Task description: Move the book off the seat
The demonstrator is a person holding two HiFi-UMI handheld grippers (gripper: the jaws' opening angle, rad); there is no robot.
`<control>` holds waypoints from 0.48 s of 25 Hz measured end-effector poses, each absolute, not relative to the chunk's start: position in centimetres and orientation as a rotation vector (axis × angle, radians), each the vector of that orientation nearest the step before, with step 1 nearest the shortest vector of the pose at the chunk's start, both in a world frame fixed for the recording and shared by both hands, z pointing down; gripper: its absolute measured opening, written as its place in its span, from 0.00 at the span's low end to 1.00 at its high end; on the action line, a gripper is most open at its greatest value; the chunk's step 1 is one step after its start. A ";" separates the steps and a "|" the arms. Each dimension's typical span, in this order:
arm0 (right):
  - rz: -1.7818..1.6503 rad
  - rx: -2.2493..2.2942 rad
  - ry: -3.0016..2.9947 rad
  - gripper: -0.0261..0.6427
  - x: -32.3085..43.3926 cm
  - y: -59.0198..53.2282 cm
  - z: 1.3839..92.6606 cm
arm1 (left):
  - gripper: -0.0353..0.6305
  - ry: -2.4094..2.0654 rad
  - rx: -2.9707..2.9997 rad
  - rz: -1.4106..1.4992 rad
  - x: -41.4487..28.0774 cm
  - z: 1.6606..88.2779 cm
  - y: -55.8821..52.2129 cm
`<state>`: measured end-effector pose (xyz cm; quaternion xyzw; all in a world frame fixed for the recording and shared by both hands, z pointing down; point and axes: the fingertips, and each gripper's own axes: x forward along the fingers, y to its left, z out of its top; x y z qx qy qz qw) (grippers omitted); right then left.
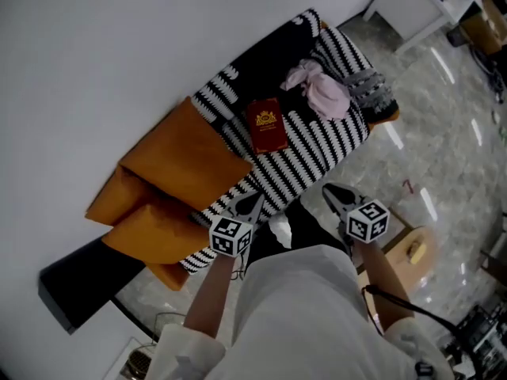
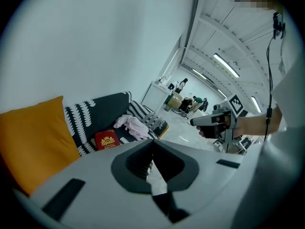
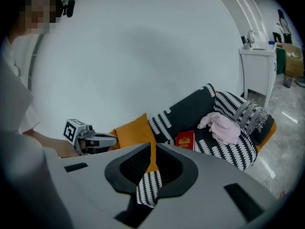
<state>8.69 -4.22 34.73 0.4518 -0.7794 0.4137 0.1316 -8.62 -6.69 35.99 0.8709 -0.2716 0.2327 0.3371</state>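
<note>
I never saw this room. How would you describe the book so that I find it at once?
Look at the sofa with the black-and-white striped cover against the white wall. On its seat, between the orange cushions and the pink cloth, lies the book: small, flat, dark red, with a gold emblem.

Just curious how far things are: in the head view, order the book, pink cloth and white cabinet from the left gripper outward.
From the left gripper:
1. Book, middle of the seat.
2. Pink cloth, farther along the seat.
3. White cabinet, past the seat's far end.
</note>
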 end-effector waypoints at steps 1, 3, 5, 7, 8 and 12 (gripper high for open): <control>1.214 1.288 -2.260 0.11 8.8 -4.5 35.4 | 0.06 -0.724 2.255 0.608 -8.5 36.6 -6.8; 1.228 1.247 -2.258 0.11 9.2 -5.2 36.9 | 0.06 -0.755 2.232 0.604 -8.3 37.8 -7.4; 1.233 1.211 -2.261 0.11 9.6 -6.2 38.2 | 0.06 -0.790 2.211 0.597 -8.0 39.0 -8.3; 1.242 1.176 -2.264 0.11 9.9 -7.1 39.5 | 0.06 -0.825 2.188 0.592 -8.0 40.1 -9.2; 1.250 1.161 -2.264 0.11 9.9 -7.6 40.2 | 0.06 -0.838 2.176 0.592 -8.0 40.7 -9.6; 1.285 1.096 -2.269 0.11 9.8 -8.9 43.1 | 0.06 -0.869 2.133 0.601 -8.0 43.4 -10.7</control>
